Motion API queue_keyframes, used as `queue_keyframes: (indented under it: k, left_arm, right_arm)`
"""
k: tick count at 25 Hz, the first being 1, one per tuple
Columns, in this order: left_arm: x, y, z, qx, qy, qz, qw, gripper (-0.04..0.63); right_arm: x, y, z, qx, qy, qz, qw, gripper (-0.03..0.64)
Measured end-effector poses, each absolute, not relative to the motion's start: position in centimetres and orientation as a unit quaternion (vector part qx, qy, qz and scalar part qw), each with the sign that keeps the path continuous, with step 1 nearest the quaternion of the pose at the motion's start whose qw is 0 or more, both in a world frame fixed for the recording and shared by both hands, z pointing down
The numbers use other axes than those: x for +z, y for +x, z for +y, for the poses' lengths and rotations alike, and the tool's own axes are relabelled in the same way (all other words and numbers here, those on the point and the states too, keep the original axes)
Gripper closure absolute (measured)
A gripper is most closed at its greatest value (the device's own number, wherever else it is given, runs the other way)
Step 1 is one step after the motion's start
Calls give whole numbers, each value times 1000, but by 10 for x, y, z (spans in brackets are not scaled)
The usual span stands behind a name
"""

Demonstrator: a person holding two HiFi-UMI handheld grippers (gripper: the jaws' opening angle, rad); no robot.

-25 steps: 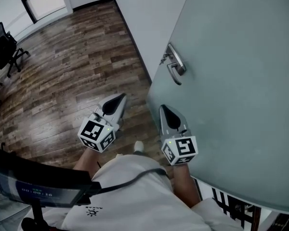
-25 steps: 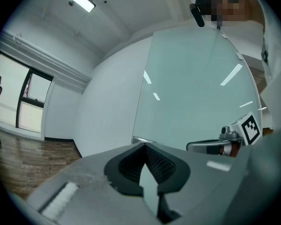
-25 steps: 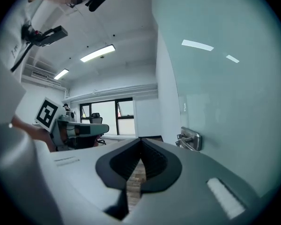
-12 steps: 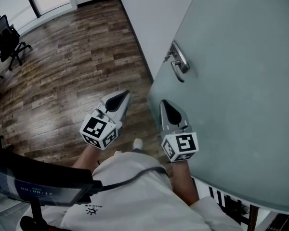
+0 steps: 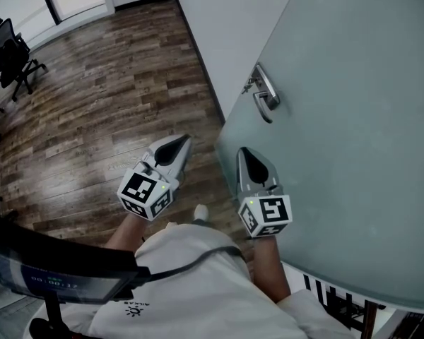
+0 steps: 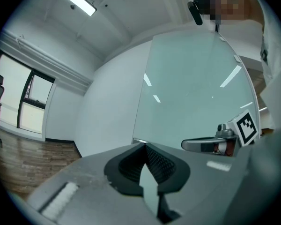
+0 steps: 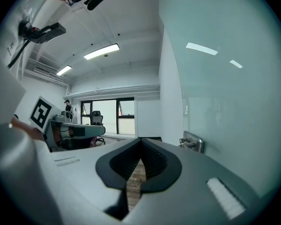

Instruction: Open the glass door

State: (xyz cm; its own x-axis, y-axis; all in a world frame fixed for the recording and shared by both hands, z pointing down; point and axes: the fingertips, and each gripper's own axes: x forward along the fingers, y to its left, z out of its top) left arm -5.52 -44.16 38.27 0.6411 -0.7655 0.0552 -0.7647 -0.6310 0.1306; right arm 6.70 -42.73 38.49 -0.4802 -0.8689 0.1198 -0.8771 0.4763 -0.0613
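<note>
Wooden floor [image 5: 92, 104], frosted glass door [image 5: 353, 133]; left hand-held gripper [image 5: 177, 142] and right hand-held gripper [image 5: 246, 153] clenched, apart from its handle [image 5: 266, 94].

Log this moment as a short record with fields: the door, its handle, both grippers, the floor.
glass door: frosted, on the person's right
handle: metal lever near the door's edge, nothing touching it
left gripper: shut, empty, held over the floor
right gripper: shut, empty, close beside the glass, short of the handle
wood floor: brown planks, to the left of the door
task state: handle not yet gripped
</note>
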Motion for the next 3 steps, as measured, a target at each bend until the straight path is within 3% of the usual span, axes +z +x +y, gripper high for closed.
queue_keyframes:
  k: [3]
  left_arm:
    - [381,-57,-441,-4,904,-422,69,592]
  right_arm:
    - [385,63,-427,53,508,-859,42,609]
